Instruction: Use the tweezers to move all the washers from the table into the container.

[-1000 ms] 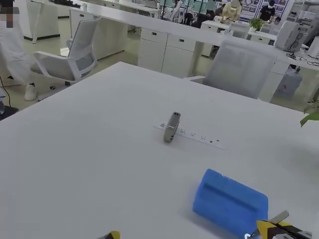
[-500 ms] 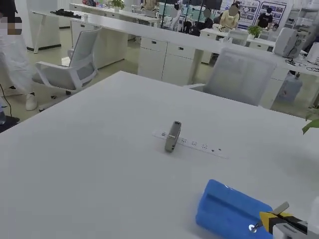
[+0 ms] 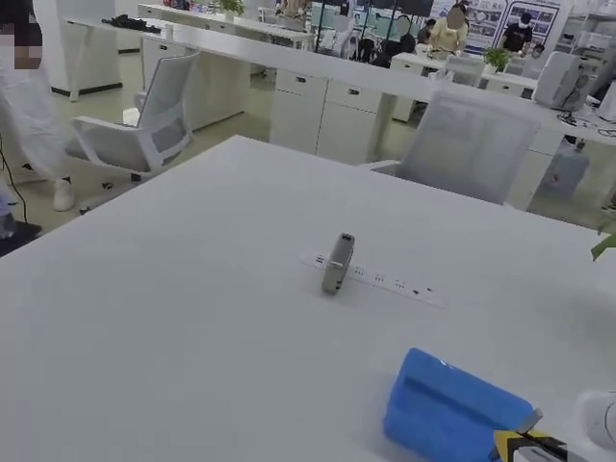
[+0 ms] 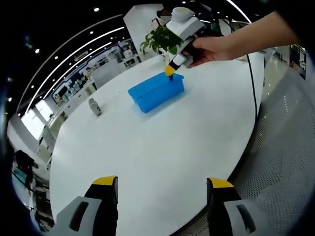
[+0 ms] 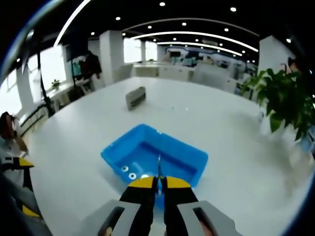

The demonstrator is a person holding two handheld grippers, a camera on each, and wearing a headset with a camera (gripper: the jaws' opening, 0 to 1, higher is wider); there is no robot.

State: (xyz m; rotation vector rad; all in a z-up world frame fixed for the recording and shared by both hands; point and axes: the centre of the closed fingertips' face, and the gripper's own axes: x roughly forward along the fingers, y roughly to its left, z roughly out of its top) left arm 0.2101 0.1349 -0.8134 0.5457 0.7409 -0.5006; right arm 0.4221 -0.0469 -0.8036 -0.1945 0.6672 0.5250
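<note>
Three washers point(image 5: 132, 175) lie on the floor of the blue container point(image 5: 173, 140), bunched close together at its near-left corner as the right gripper view has it. The container is an open rectangular tray, upright on the white bench point(image 5: 69, 142). Right hand-held gripper point(image 5: 158, 181): jaws pinched nearly together on the tweezers point(image 5: 159, 168), which stick out forward between them, tips over the inside of the container and just right of the washers. Cannot tell whether the tips carry a washer, they're too thin to resolve. The left gripper view gives the same setup from across the bench: a hand point(image 4: 209, 48) holds that gripper above the container, its yellow jaw ends right over the rim on the side away from the camera. Left hand-held gripper point(image 4: 162, 181): jaws spread wide, nothing between them, over the bench's edge and well apart from the container. In the head view the container sits at the lower right of the bench, with the right gripper's yellow tip poking in at the bottom edge just beside it. A small grey device point(image 3: 337, 262) stands on a flush socket strip point(image 3: 385, 282) mid-bench, well apart from the container. A leafy plant point(image 5: 278, 98) is off to the right of the container in the right gripper view.
</note>
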